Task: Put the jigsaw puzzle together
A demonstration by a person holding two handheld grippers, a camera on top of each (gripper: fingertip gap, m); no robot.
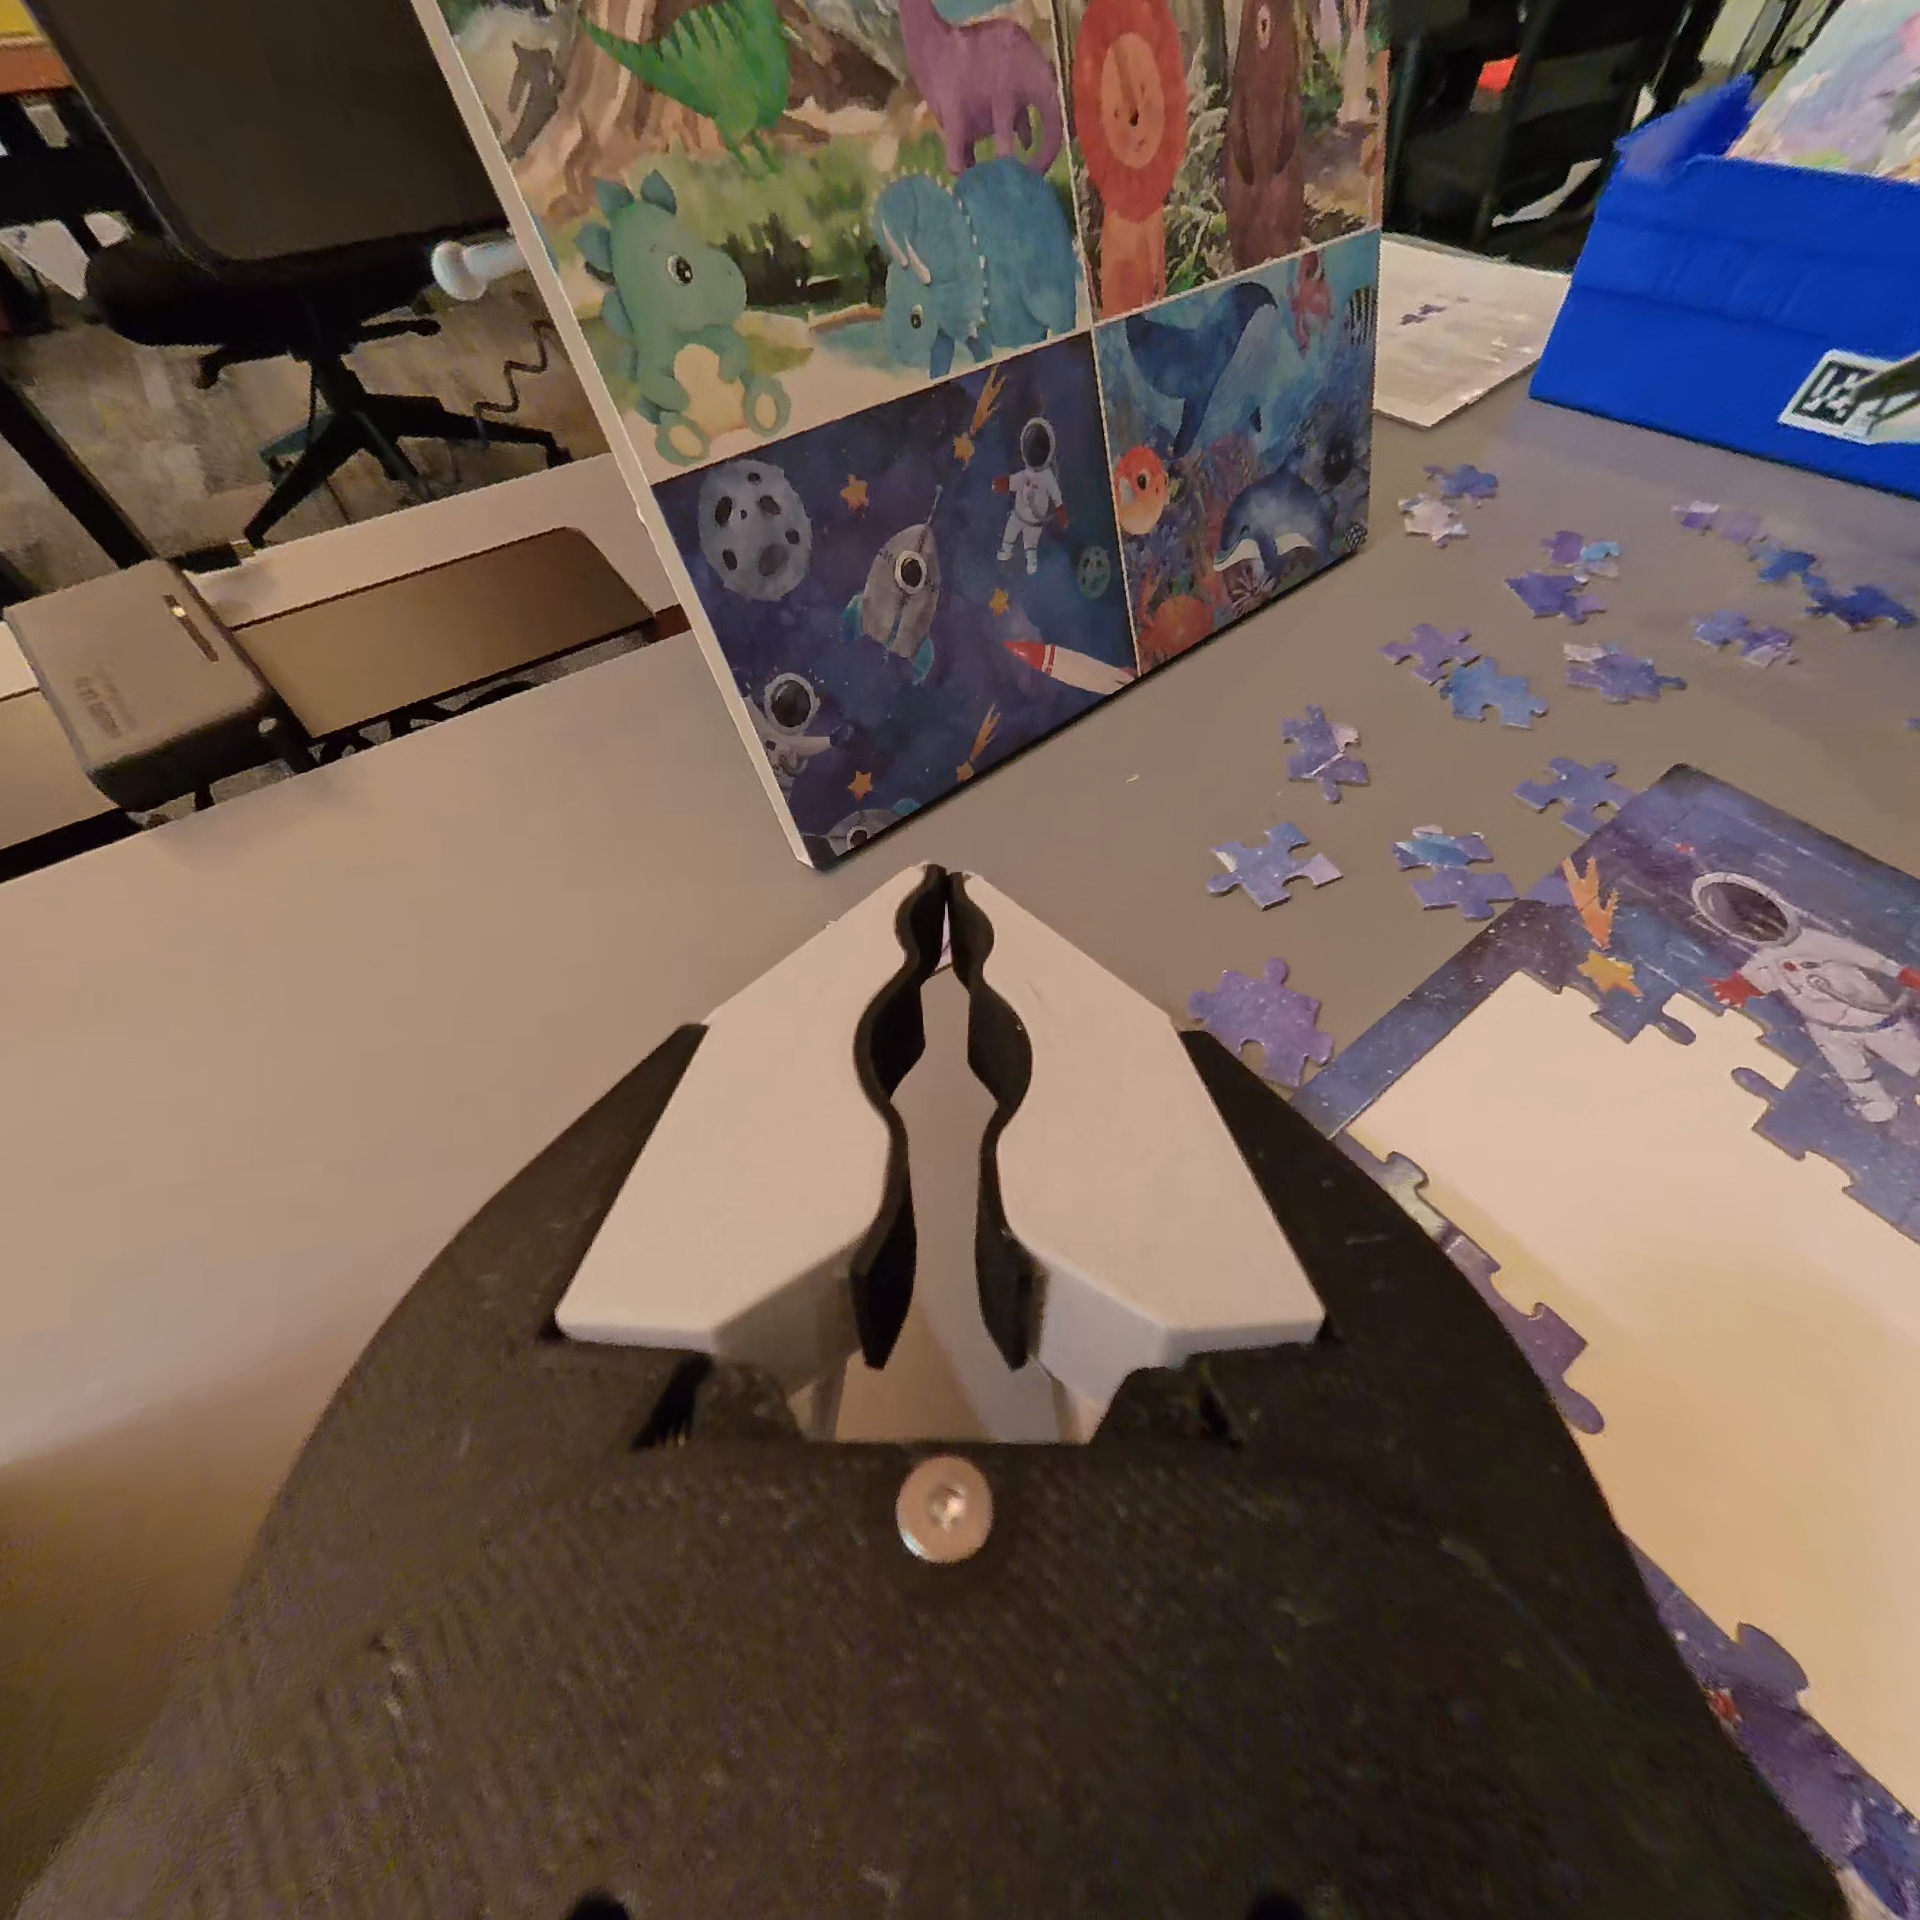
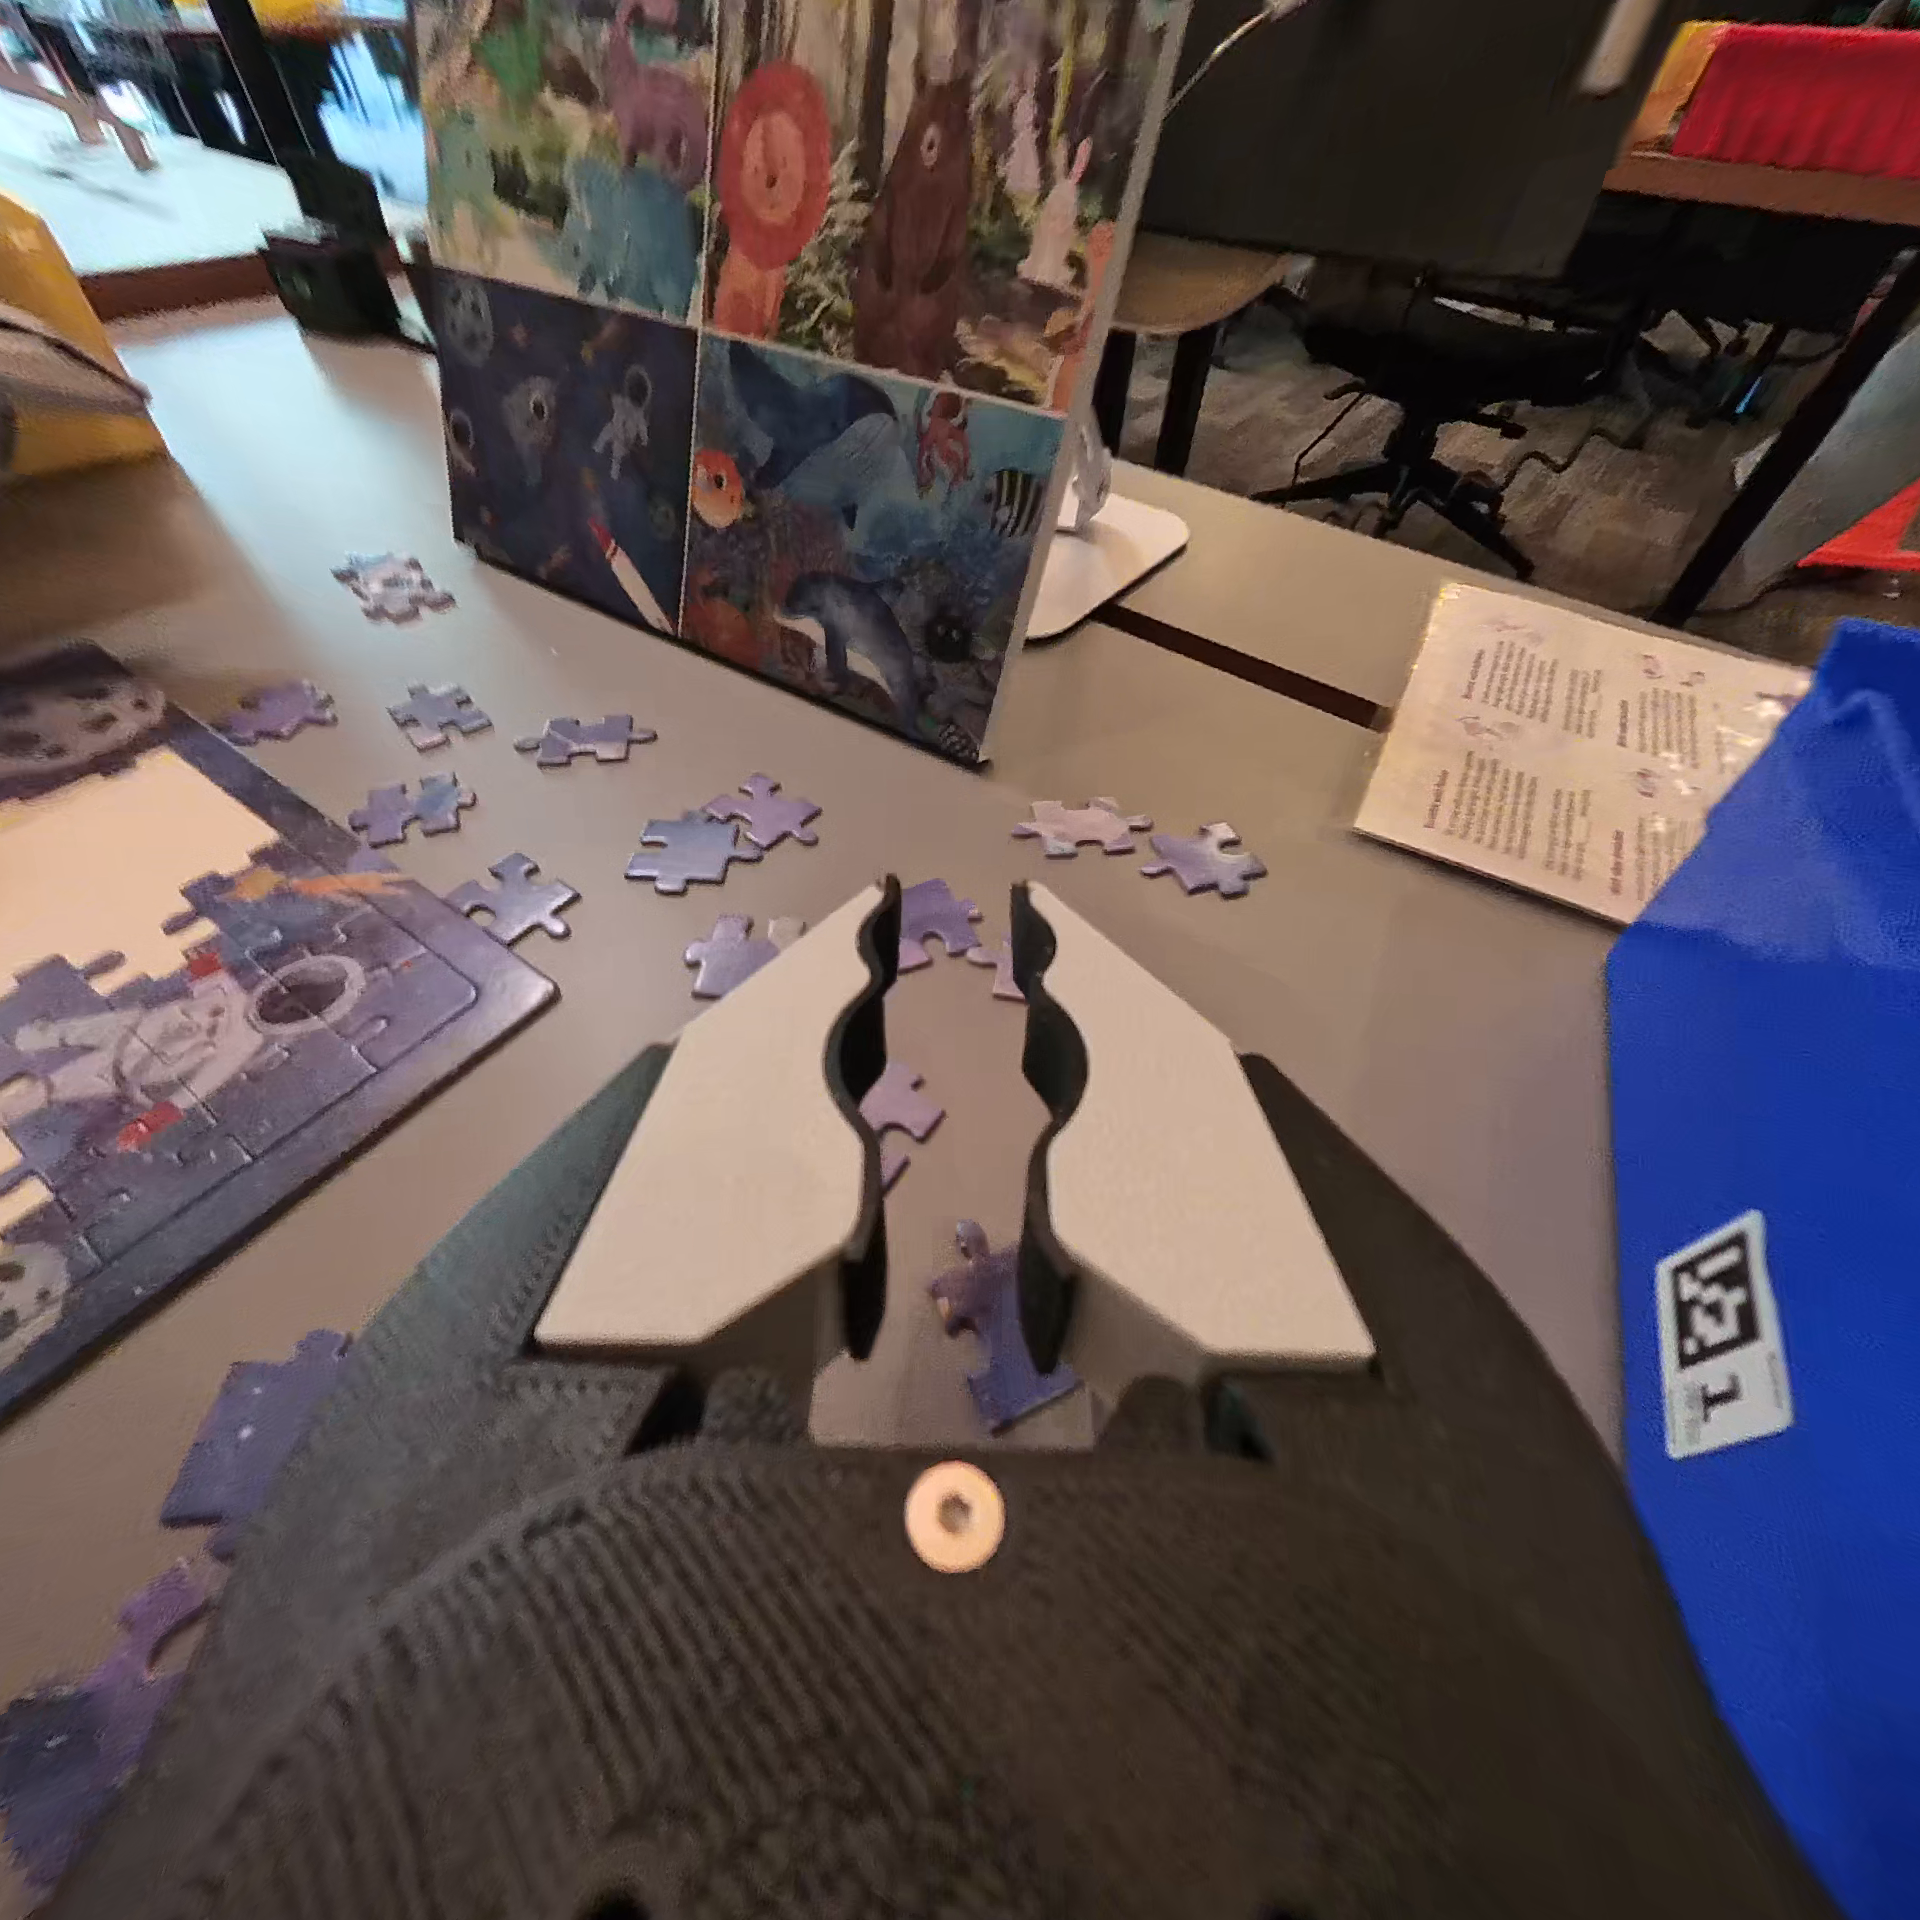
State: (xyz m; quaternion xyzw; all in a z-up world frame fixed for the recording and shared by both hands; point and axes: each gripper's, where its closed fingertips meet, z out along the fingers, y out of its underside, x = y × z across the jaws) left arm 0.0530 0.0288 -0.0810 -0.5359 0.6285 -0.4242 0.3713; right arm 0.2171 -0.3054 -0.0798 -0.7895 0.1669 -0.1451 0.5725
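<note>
On a grey table strewn with purple-blue jigsaw pieces, the right gripper hangs low with its jaws parted and nothing clamped between them. One loose purple piece lies flat on the table just past the fingertips and shows in the gap between them, with neither pad pressing on it; more pieces lie under and beside the fingers, among them one further back in the gap. The piece at the tips lies straight ahead along the line of the fingers, flat on the table. The left gripper is pinched closed at the tips, above bare table near the bottom corner of an upright picture board painted with dinosaurs, animals, a space scene and sea creatures; a faint pale sliver shows between its pads, too small to tell what it is. The partly built space puzzle, an astronaut along its finished edge and a blank middle still open, lies to the right of the left gripper and to the left of the right one, so it sits between the two. The scattered pieces are nearer the right gripper. A blue fabric bin stands at the right, with a printed sheet beside it.
</note>
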